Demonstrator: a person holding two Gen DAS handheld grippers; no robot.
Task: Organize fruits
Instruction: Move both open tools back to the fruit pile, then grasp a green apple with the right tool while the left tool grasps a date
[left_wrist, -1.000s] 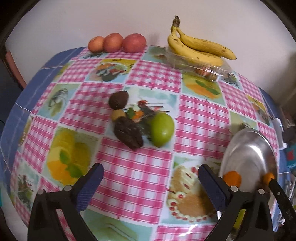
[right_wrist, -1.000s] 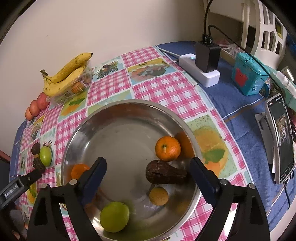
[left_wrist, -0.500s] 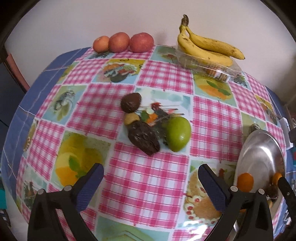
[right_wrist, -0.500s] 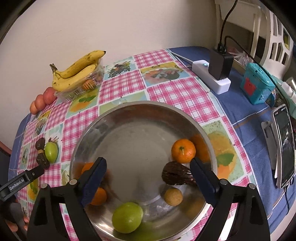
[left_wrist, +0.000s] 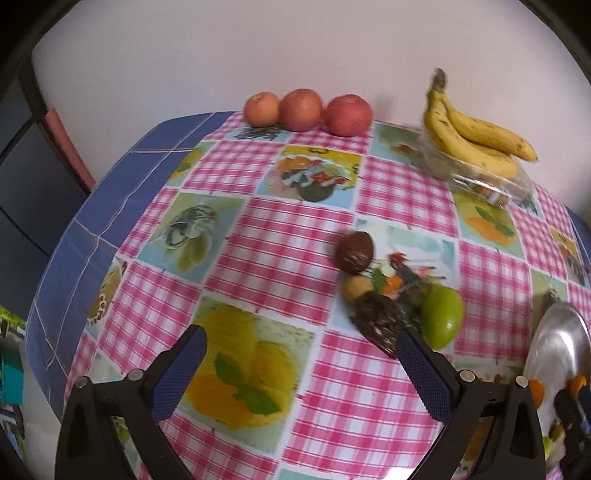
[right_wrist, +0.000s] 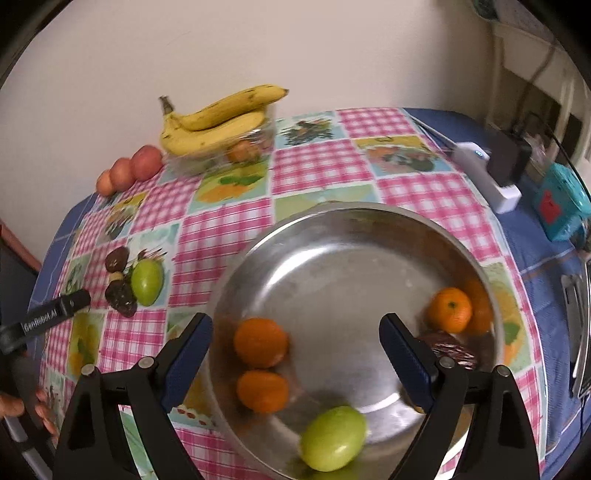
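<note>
My left gripper (left_wrist: 303, 369) is open and empty above the checked tablecloth. Just beyond its right finger lies a cluster of loose fruit: a green fruit (left_wrist: 441, 317), a dark wrinkled avocado (left_wrist: 380, 325), a small yellow fruit (left_wrist: 356, 288) and a round brown fruit (left_wrist: 354, 253). My right gripper (right_wrist: 295, 354) is open over the steel bowl (right_wrist: 354, 210), holding nothing. In the bowl lie oranges (right_wrist: 260, 341) (right_wrist: 448, 310), a green fruit (right_wrist: 332, 437) and a dark avocado (right_wrist: 452, 349) partly behind the right finger.
Three apples (left_wrist: 306, 110) and bananas (left_wrist: 476, 136) on a clear plastic box sit along the wall. A white power strip (right_wrist: 487, 173), a teal box (right_wrist: 561, 203) and a phone on a stand (right_wrist: 576, 314) crowd the right edge. The table drops off at the left.
Both views slid left: the loose fruit cluster drifted toward the left gripper's right finger. The bowl shifted right in the right view, and the fruit inside rolled to new spots.
</note>
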